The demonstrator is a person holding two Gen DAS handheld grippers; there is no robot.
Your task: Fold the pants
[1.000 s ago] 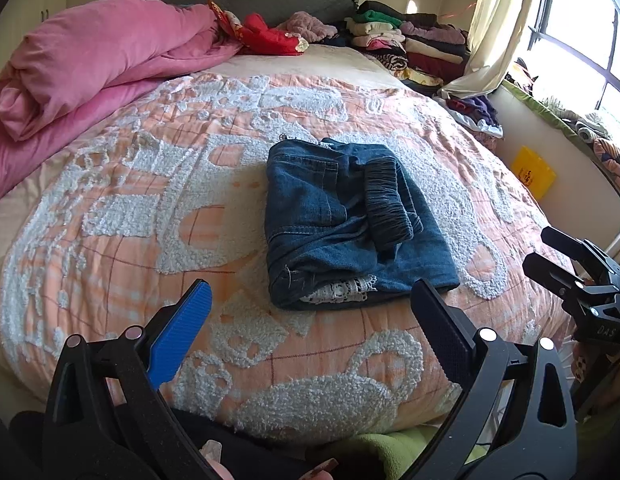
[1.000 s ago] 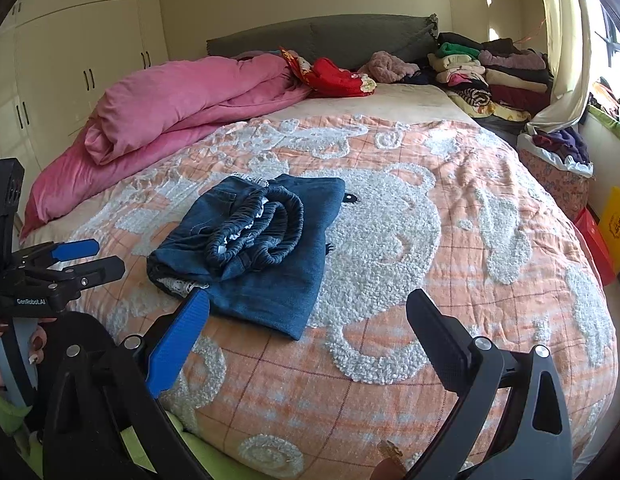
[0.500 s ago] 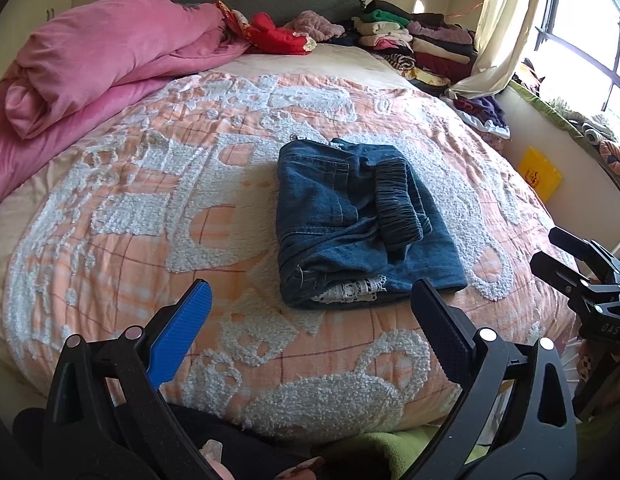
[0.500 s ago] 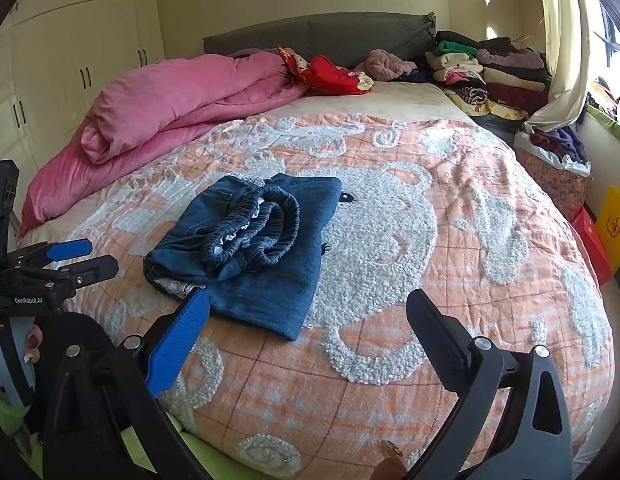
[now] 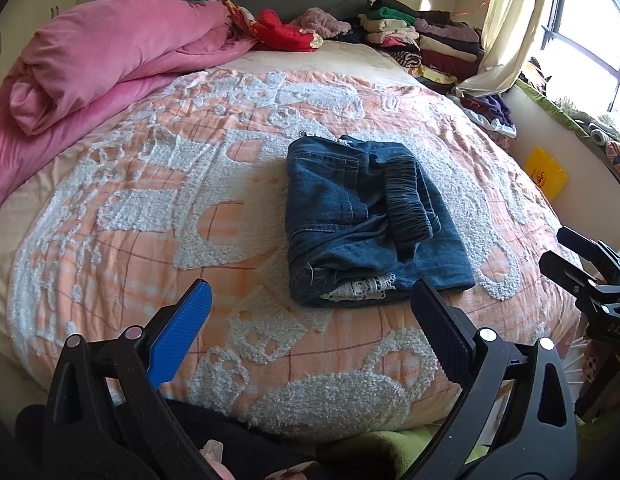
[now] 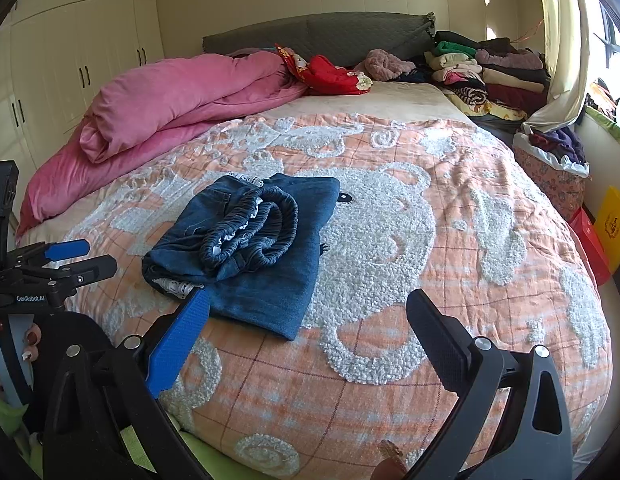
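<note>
meanwhile folded pants (image 5: 365,216) lie mid-bedspread (image 5: 150,200), both spread grippers, left (image 5: 310,312) and right (image 6: 308,320), empty at its near edge.

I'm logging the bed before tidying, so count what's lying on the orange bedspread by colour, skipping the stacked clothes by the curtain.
Blue: 1, the folded jeans
Pink: 1, the rolled duvet
Red: 1, the red garment
Mauve: 1, the fuzzy garment
Total: 4

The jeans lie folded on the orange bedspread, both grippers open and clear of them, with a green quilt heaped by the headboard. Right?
Not quite: the quilt is pink, as the right wrist view shows. The jeans do lie folded on the bedspread, with the left gripper and right gripper open and clear.
</note>
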